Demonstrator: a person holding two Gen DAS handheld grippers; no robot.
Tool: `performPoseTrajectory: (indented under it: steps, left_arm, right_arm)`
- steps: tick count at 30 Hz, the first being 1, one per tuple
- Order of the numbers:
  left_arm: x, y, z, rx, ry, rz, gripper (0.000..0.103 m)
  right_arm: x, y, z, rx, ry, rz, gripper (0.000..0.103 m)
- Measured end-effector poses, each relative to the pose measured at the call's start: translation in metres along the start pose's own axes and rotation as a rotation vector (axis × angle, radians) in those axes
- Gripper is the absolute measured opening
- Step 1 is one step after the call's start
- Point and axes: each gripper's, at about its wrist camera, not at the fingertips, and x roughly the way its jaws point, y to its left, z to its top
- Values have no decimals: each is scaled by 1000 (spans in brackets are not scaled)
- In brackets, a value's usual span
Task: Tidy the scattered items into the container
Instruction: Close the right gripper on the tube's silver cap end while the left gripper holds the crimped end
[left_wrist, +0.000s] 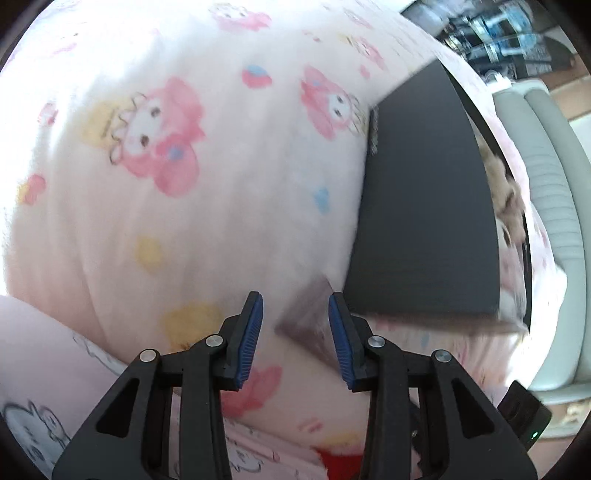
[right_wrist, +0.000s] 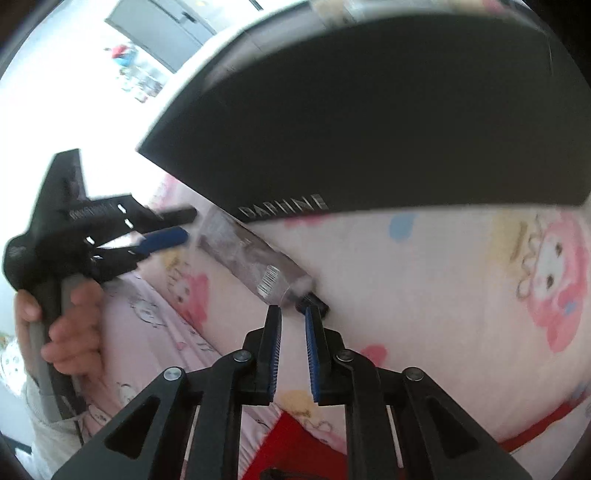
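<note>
A black box (left_wrist: 424, 206) is lying on a pink blanket (left_wrist: 184, 184) printed with cartoon rabbits; in the right wrist view its near wall is filling the upper frame, with pale lettering along its lower edge. Beside that wall a clear tube (right_wrist: 255, 258) with a barcode label and a dark cap is resting on the blanket, outside the box, running slantwise along the box's foot.

The left gripper (left_wrist: 295, 299) is pointing down at one end of the tube (left_wrist: 306, 325). Its blue pads are standing apart – the tube's end is showing in the gap between them, close to the right-hand pad, and whether that pad is touching it cannot be told through the blur. From the right wrist view the same gripper (right_wrist: 184, 223) is reaching in from the left, its tips just at the tube's far end, with a hand (right_wrist: 62, 325) wrapping its grey handle.

The right gripper (right_wrist: 293, 308) is hanging just short of the capped end. Its fingers are sitting close together with a narrow slit between them – nothing is pinched there.

Beyond the box, blurred brown plush (left_wrist: 509, 199) is showing at its far side.
</note>
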Motion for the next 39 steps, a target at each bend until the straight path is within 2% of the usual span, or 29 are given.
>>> performPoseTrajectory:
  steps: [3,8,10,12,14,19,22,26,28,30,32,33,34,37,39]
  left_arm:
    - [15,-10,-4,33,50,36,36]
    - [23,-21,-15,79,106,2,37]
    - [24,-25,-20,93,123,-17,34]
    - [24,-31,-27,118,135,-34,32]
    - [23,-39,-34,148,134,-45,32]
    - [22,-54,-43,185,143,-138,32]
    - [31,-70,-44,213,141,-217,32]
    - [54,-94,-28,247,111,-196,32]
    - [38,-90,-21,259,104,-194,32]
    - [18,-66,-21,269,98,-195,32]
    - [-9,-23,7,279,92,-195,32]
    - [-7,-23,7,279,94,-194,32]
    - [-6,-21,6,275,94,-177,32]
    - [-7,-19,5,282,65,-67,32]
    - [-4,-21,4,292,69,-52,32]
  right_arm:
    - [-12,-11,-3,38,8,30,11]
    - [-19,-11,-1,42,10,47,12]
    - [-43,-11,2,43,13,49,12]
    - [-48,-12,2,42,8,49,13]
    - [-54,-14,3,42,-15,47,19]
    - [-52,-21,8,94,-85,73,22]
    - [-55,-27,13,121,-112,137,22]
    - [-60,-33,21,143,-159,74,22]
    - [-59,-37,21,167,-153,69,22]
    - [-60,-38,20,168,-162,50,22]
    - [-54,-35,23,160,-170,36,23]
    - [-46,-33,26,158,-174,27,23]
    - [-45,-33,29,154,-189,20,23]
    - [-43,-33,36,137,-242,-21,22]
    - [-44,-33,36,138,-247,-35,23]
